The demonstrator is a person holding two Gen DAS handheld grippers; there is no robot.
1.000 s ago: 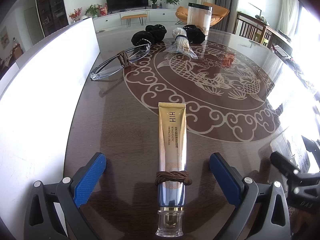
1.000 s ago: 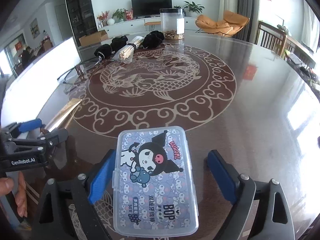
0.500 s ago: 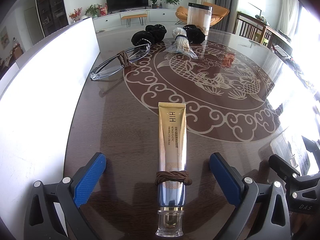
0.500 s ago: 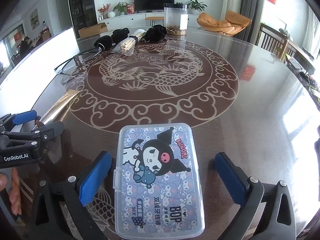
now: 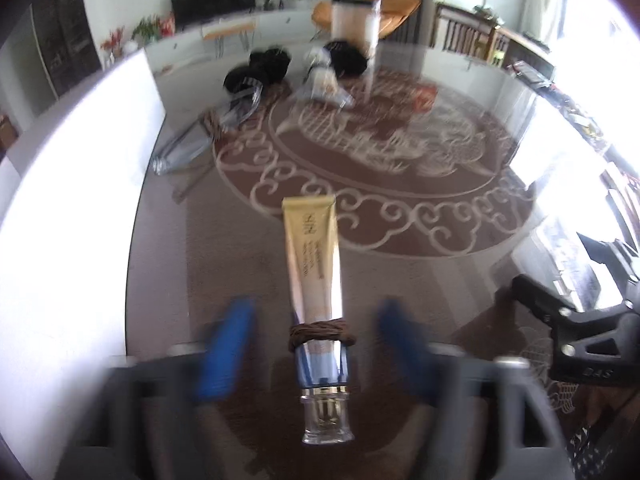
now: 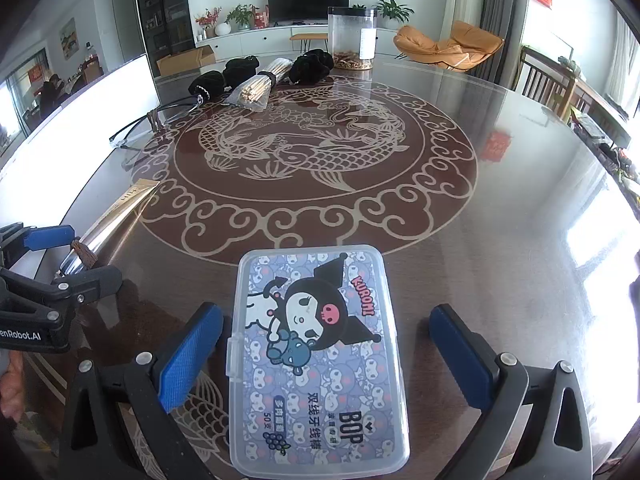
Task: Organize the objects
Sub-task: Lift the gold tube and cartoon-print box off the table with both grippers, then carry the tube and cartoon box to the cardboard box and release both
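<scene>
A gold and silver cream tube [image 5: 316, 280] with a brown hair tie [image 5: 322, 331] around it lies on the table, cap end between the blue pads of my left gripper [image 5: 320, 350]. The left jaws are blurred, apart from the tube on both sides, so open. The tube also shows in the right wrist view [image 6: 116, 216]. A clear plastic box with a cartoon lid [image 6: 316, 356] lies between the pads of my right gripper [image 6: 324, 354], which is open; the left pad [image 6: 188, 354] is close to the box's hinge side.
At the table's far side lie glasses with a brown tie [image 6: 154, 122], black hair ties [image 6: 224, 76], a bundle of sticks [image 6: 256, 90] and a tall clear jar [image 6: 352, 38]. A white panel [image 5: 68, 220] borders the table on the left.
The left gripper's jaws have narrowed around the tube and the left view has shifted, now blurred. The right gripper has drawn back slightly, its jaws a bit wider around the box.
</scene>
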